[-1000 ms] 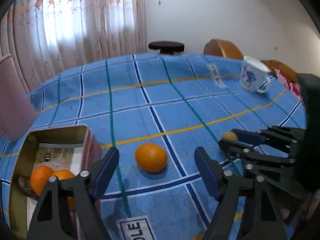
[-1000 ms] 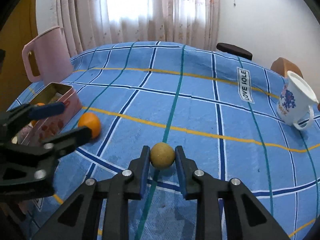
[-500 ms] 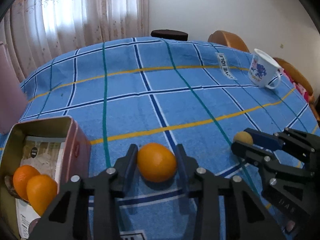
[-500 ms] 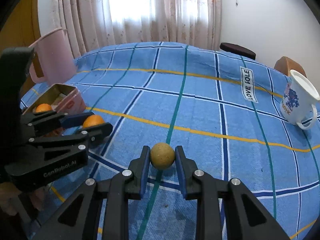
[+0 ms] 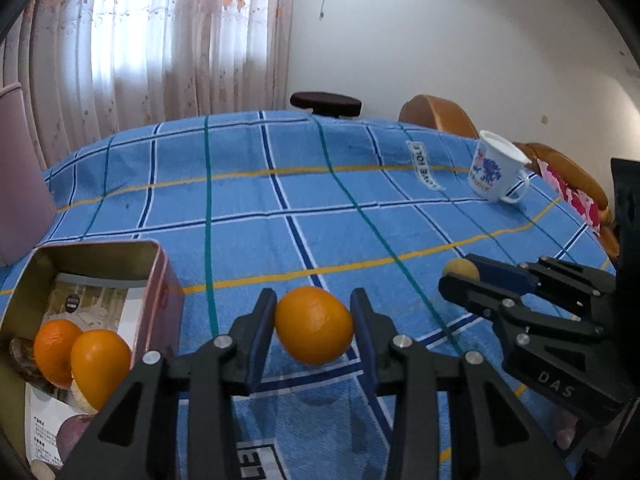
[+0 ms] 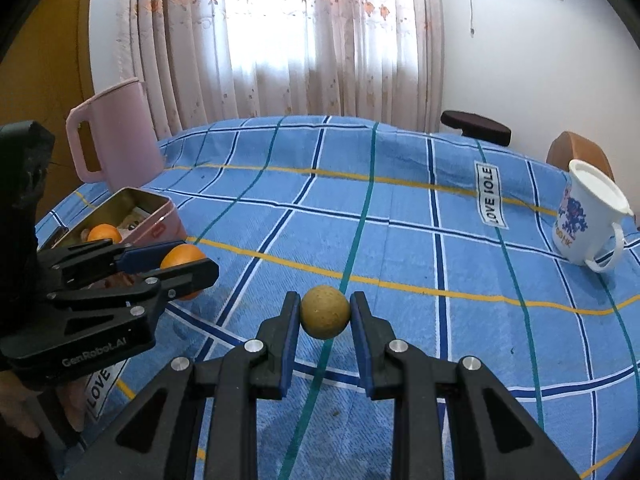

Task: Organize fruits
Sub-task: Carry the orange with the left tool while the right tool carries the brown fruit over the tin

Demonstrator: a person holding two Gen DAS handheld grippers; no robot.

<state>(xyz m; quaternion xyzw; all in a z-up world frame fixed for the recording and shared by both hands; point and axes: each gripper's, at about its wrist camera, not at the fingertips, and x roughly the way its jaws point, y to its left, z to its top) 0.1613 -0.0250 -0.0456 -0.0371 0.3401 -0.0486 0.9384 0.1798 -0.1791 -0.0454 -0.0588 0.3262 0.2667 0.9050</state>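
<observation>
A glossy orange [image 5: 314, 325] sits clamped between the left gripper [image 5: 313, 322] fingers, which stood wide apart a second ago; the right gripper [image 6: 325, 318] grips a tan round fruit [image 6: 325, 317].

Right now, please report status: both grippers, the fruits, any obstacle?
Left gripper shut on orange. Right gripper shut on brown fruit. Tin open, two oranges inside. Path to tin looks clear.

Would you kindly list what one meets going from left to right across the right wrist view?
Pink jug → open tin → orange held in the left tool → tan round fruit held in the right tool → cloth label → white mug.
</observation>
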